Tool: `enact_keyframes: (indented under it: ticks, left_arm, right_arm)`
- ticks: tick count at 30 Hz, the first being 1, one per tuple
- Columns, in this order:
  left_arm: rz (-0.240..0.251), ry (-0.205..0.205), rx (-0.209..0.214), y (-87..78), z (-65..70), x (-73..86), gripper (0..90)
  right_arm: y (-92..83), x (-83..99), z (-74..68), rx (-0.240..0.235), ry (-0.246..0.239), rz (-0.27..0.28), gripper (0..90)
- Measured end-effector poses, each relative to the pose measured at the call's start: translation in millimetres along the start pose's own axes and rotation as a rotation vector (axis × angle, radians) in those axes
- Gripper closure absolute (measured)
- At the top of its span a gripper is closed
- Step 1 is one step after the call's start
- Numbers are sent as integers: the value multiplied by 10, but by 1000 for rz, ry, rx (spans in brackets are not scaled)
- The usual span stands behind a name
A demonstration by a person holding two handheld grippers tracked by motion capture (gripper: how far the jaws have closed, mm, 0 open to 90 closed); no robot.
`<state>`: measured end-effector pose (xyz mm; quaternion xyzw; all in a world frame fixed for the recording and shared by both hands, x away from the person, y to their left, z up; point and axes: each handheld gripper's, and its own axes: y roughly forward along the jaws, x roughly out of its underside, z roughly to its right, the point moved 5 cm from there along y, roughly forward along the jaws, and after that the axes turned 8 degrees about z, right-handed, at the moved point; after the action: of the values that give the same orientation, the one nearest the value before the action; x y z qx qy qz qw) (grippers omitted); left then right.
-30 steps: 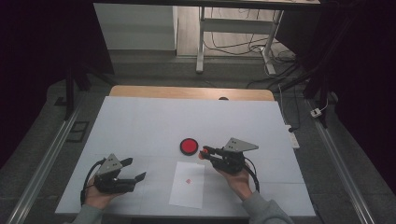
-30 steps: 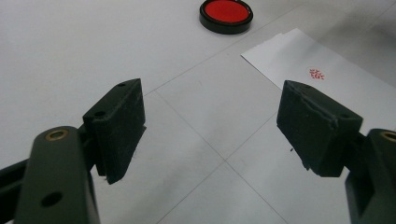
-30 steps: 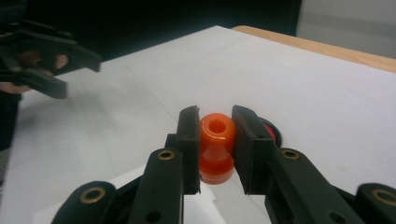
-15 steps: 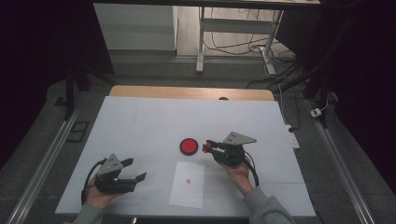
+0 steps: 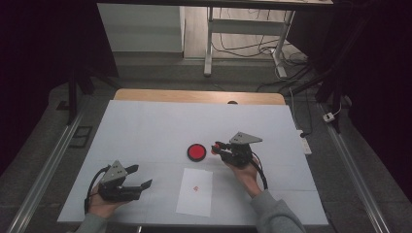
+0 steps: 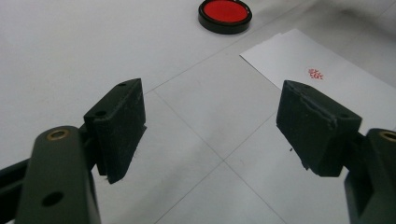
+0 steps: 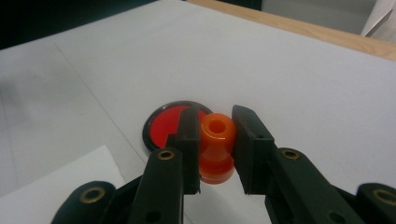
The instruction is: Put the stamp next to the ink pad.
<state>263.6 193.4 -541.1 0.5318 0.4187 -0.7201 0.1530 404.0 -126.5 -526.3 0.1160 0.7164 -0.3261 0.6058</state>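
Observation:
A round red ink pad in a black rim point(image 5: 197, 152) point(image 6: 225, 14) point(image 7: 166, 126) lies at the table's middle. My right gripper point(image 5: 217, 146) point(image 7: 215, 128) is shut on an orange stamp point(image 7: 216, 149) point(image 5: 215, 145), held just right of the pad. A white sheet of paper point(image 5: 195, 191) point(image 6: 322, 77) point(image 7: 60, 186) with a small red stamp mark point(image 5: 195, 188) point(image 6: 316, 73) lies in front of the pad. My left gripper point(image 5: 141, 177) point(image 6: 210, 121) rests at the table's front left, open, with nothing between its jaws.
The white table top point(image 5: 145, 131) has a wooden strip point(image 5: 199, 96) along its far edge. Metal rails point(image 5: 43, 170) run along both sides. A white power strip point(image 5: 302, 141) lies at the right edge. A desk frame and cables point(image 5: 243, 43) stand beyond.
My right gripper has moved forward and a little up the table with the stamp, from beside the paper to the pad's right side. The left gripper has stayed still.

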Motion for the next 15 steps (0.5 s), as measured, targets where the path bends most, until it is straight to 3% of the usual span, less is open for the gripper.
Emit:
enact_keyframes:
  ticks: [15]
  left_arm:
    - [-15,0,2,15,0,20,243]
  right_arm:
    - [191,160,46,7,-8,-81,723]
